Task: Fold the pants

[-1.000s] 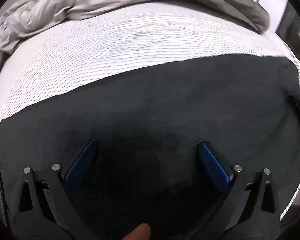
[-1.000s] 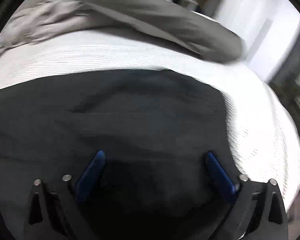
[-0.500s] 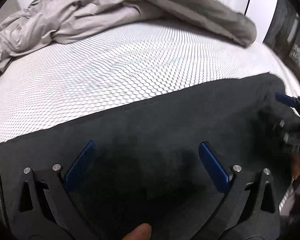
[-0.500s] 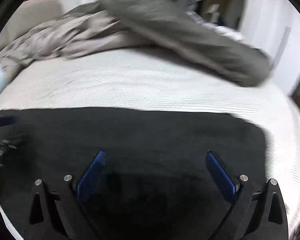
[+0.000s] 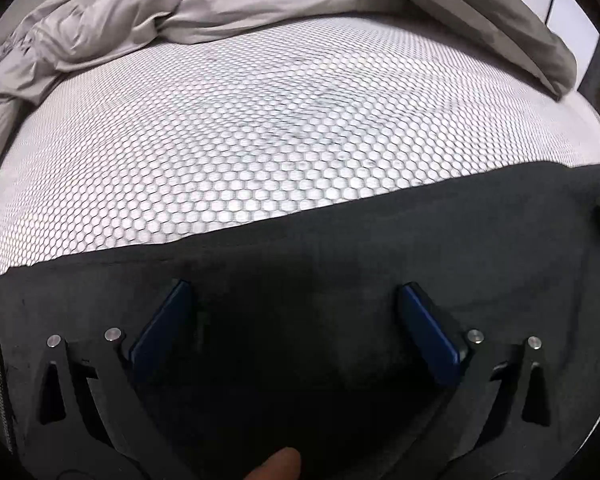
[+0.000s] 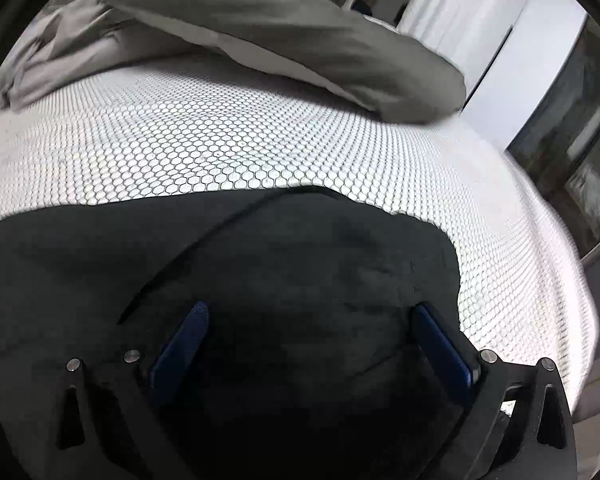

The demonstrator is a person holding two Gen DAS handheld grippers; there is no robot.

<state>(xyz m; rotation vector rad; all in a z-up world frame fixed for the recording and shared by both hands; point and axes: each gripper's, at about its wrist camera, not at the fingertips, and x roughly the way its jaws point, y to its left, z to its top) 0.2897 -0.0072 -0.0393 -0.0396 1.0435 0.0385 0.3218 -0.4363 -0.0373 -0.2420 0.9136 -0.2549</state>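
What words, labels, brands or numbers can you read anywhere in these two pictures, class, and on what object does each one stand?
None can be read.
Black pants: no label or print shows.
White honeycomb-patterned mattress cover: pattern only, no text.
Grey blanket: plain.
Left gripper and right gripper: no markings visible.
Items behind the bed in the right wrist view: too blurred to read.

Your left hand-held gripper (image 5: pixel 294 292) has its blue fingers spread wide — your fingertip (image 5: pixel 276 465) shows beneath it. Your right hand-held gripper (image 6: pixel 308 314) gapes too, clasping nothing.
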